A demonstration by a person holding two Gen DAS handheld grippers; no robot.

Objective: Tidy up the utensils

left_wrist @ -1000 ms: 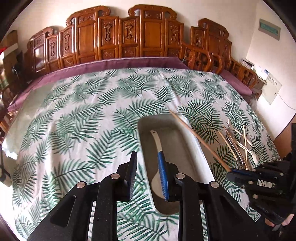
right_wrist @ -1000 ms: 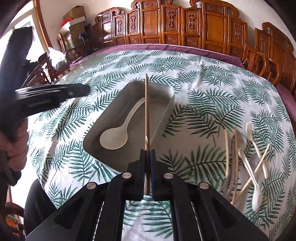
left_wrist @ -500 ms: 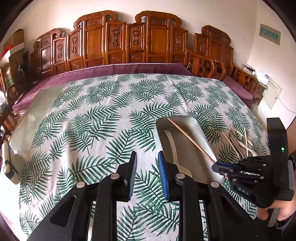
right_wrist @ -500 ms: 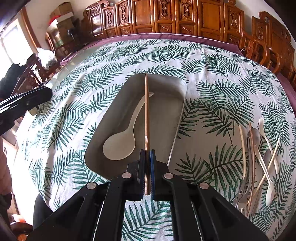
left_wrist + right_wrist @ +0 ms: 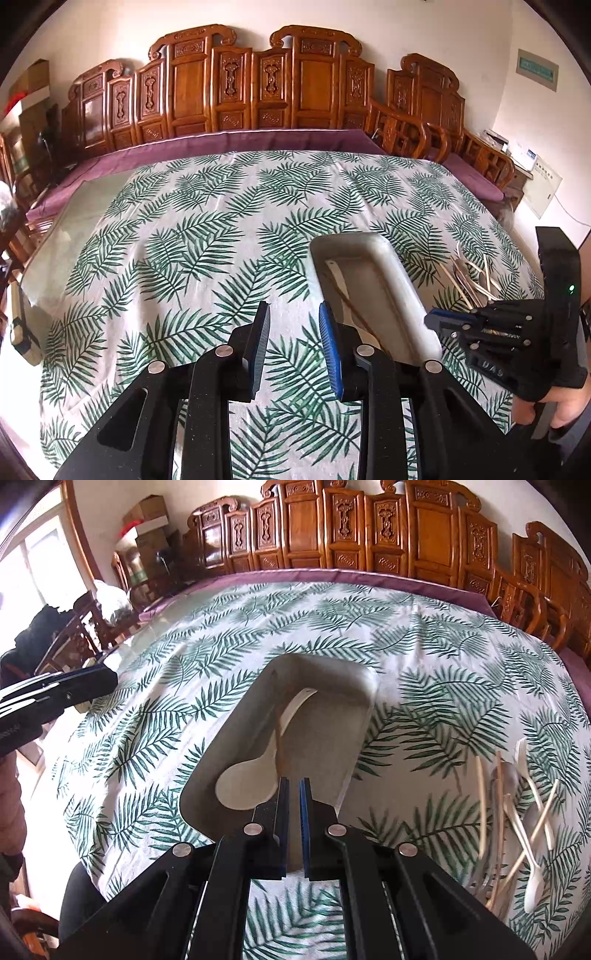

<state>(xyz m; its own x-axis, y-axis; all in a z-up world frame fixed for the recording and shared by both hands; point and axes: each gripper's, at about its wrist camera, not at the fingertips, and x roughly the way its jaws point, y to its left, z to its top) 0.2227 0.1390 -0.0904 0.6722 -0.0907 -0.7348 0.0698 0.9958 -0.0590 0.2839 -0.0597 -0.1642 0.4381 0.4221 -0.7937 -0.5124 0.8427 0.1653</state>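
Note:
A grey tray point(image 5: 364, 716) lies on the leaf-print tablecloth. In it are a white spoon point(image 5: 255, 775) and a wooden chopstick point(image 5: 279, 742) lying across the spoon. My right gripper point(image 5: 291, 786) is over the tray's near end, jaws a little apart and empty. It also shows in the left wrist view point(image 5: 436, 319). My left gripper point(image 5: 293, 325) is open and empty, to the left of the tray point(image 5: 399, 280), above the cloth. A pile of chopsticks and spoons point(image 5: 517, 812) lies right of the tray.
The same pile point(image 5: 472, 277) shows beyond the tray in the left wrist view. Carved wooden chairs point(image 5: 258, 85) line the table's far side. A glass tabletop edge point(image 5: 74, 229) shows at the left. Boxes point(image 5: 147, 517) stand in the far corner.
My right gripper opened and let go of the chopstick, which now lies in the tray across the spoon. My left gripper drew back to the left, away from the tray.

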